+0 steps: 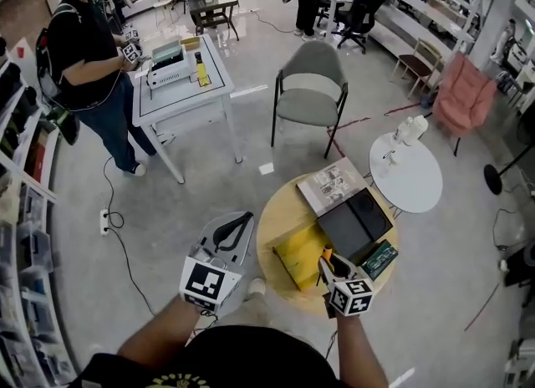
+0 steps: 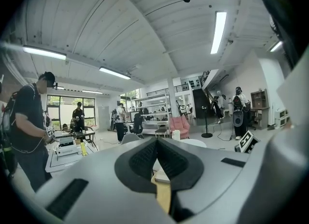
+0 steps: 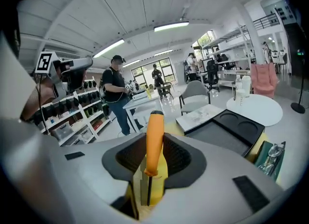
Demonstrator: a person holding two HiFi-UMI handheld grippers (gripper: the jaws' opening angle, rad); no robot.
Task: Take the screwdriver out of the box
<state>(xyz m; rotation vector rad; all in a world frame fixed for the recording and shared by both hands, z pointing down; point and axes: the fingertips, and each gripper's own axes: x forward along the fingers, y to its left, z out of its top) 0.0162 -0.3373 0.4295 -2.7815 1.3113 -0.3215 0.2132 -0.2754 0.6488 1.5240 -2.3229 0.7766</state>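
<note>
The screwdriver (image 3: 154, 138) has an orange handle and a thin dark shaft. It stands handle up between the pads of my right gripper (image 3: 153, 159), which is shut on it. In the head view the right gripper (image 1: 328, 261) hangs over the near part of the round wooden table (image 1: 276, 219), just right of a yellow box (image 1: 298, 254). That orange handle (image 1: 325, 254) shows at its tip. A flat black box (image 1: 355, 223) with round recesses lies beyond it. My left gripper (image 1: 236, 226) is off the table's left edge, its jaws together and holding nothing (image 2: 155, 158).
A book (image 1: 333, 184) lies at the table's far side and a green packet (image 1: 380, 259) at its right edge. A small white round table (image 1: 407, 176) stands to the right, a grey chair (image 1: 308, 94) beyond. A person (image 1: 84, 52) works at a white table (image 1: 180, 85) far left.
</note>
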